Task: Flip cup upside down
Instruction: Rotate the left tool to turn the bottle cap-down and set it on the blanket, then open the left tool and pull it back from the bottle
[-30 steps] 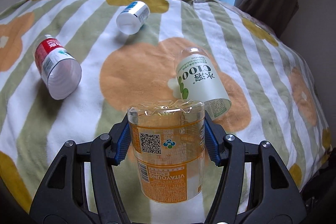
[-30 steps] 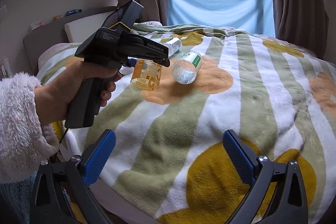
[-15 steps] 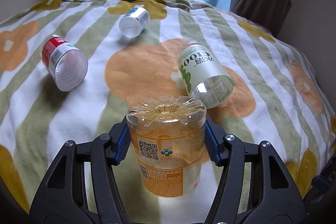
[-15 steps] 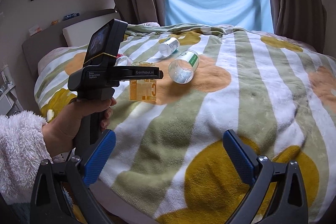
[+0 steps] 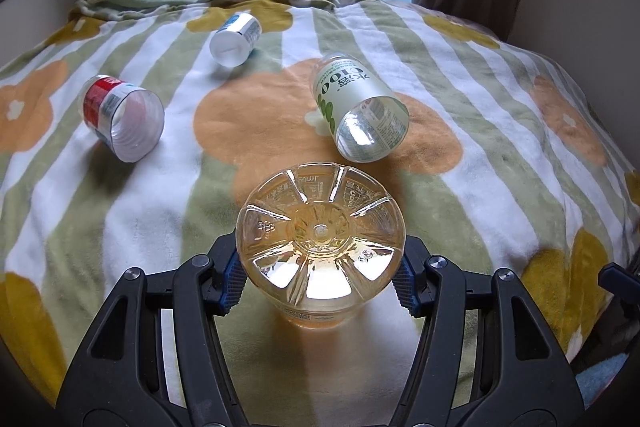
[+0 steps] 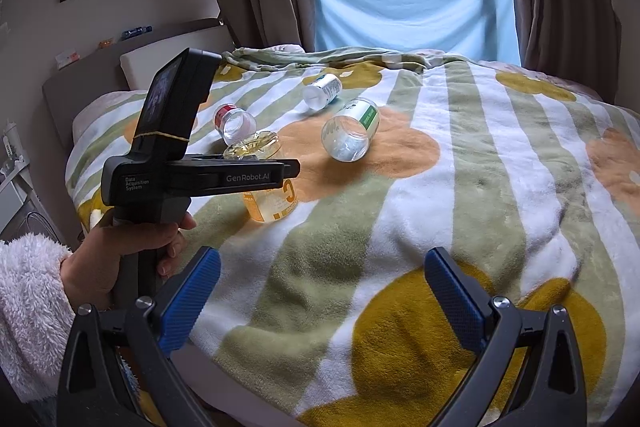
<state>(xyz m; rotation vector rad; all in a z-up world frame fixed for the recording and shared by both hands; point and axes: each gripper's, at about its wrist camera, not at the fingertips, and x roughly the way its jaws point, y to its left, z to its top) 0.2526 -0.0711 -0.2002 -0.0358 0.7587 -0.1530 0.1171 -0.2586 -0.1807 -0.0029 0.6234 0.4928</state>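
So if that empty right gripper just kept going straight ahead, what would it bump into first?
Probably just the blanket. The open right gripper holds nothing, and the green-label cup lies farther off, though depth is hard to judge.

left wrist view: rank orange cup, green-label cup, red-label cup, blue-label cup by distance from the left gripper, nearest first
1. Orange cup: clamped in the left gripper, base up.
2. Green-label cup: on its side, just ahead and to the right.
3. Red-label cup: on its side, far left, a little farther out.
4. Blue-label cup: on its side, far back near the blanket's fold.
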